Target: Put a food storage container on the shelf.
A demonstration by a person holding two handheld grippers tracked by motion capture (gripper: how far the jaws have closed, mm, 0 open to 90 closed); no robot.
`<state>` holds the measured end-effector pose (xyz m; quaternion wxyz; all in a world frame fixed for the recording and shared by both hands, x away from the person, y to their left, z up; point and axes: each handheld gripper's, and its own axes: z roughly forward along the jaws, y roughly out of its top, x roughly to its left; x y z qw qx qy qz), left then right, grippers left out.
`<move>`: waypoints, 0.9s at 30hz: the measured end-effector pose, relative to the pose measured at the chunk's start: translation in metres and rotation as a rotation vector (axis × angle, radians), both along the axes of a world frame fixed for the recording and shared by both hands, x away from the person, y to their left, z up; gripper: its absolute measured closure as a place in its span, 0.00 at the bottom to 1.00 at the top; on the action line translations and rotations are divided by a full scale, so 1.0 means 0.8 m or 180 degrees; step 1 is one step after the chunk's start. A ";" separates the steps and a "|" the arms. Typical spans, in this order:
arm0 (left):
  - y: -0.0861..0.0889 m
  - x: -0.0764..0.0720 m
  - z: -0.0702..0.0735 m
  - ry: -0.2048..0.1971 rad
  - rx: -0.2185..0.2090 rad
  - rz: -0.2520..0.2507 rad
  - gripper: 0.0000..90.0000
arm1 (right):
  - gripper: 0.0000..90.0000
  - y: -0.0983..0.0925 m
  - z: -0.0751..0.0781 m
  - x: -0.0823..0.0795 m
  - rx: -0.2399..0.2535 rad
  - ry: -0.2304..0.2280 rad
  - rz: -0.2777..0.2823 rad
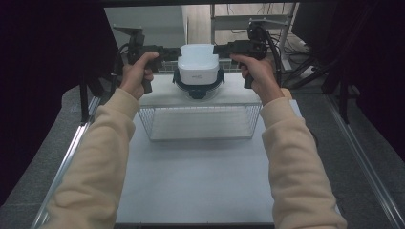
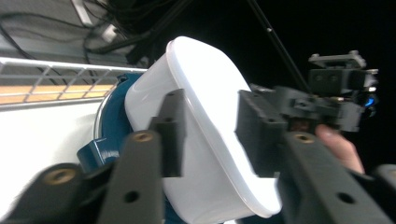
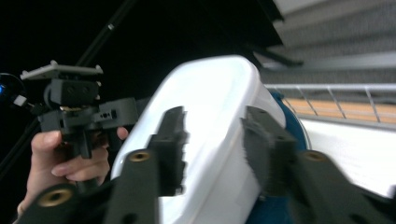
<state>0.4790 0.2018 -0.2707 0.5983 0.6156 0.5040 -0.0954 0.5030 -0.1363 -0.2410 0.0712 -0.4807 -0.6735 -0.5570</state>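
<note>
Wire shelf (image 1: 157,98), white tub (image 1: 197,58) between both fingers

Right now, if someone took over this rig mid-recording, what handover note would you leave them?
Left tool: jaws apart, astride the rim of the white container, pads not pressing.
Right tool: the same on the opposite side, jaws apart.
Things: the white container sits upside down on the blue-rimmed glass bowl, on the platform behind the wire basket.
Done: container appears set down and released.
Left: probably draw both tools back clear without nudging the stack.
</note>
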 end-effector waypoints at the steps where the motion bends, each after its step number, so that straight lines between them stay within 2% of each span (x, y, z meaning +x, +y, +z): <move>1: 0.000 -0.005 0.003 -0.0055 0.0085 0.0038 0.57 | 0.52 -0.001 0.002 -0.004 -0.0007 -0.0066 -0.0004; 4: 0.003 -0.027 0.014 -0.0286 0.0430 0.0130 0.45 | 0.45 -0.011 0.008 -0.023 -0.0111 -0.0344 -0.0017; 5: 0.003 -0.037 0.016 -0.0360 0.0506 0.0170 0.42 | 0.44 -0.015 0.009 -0.031 -0.0170 -0.0448 -0.0004; 10: 0.014 -0.085 0.007 -0.0570 0.0604 0.0145 0.33 | 0.38 -0.039 0.005 -0.078 -0.0426 -0.0871 0.0038; 16: 0.024 -0.149 -0.028 -0.0741 0.0802 0.0156 0.28 | 0.36 -0.064 -0.022 -0.129 -0.0585 -0.1196 0.0102; 19: 0.027 -0.181 -0.054 -0.0814 0.0972 0.0147 0.27 | 0.36 -0.072 -0.040 -0.149 -0.0695 -0.1241 0.0124; 22: 0.028 -0.207 -0.081 -0.0872 0.1093 0.0233 0.27 | 0.35 -0.080 -0.068 -0.173 -0.0743 -0.1256 0.0157; 24: 0.027 -0.216 -0.098 -0.0841 0.1109 0.0230 0.27 | 0.35 -0.083 -0.084 -0.184 -0.0831 -0.1262 0.0174; 27: 0.025 -0.232 -0.133 -0.0758 0.1228 0.0158 0.27 | 0.34 -0.087 -0.114 -0.203 -0.0921 -0.1273 0.0193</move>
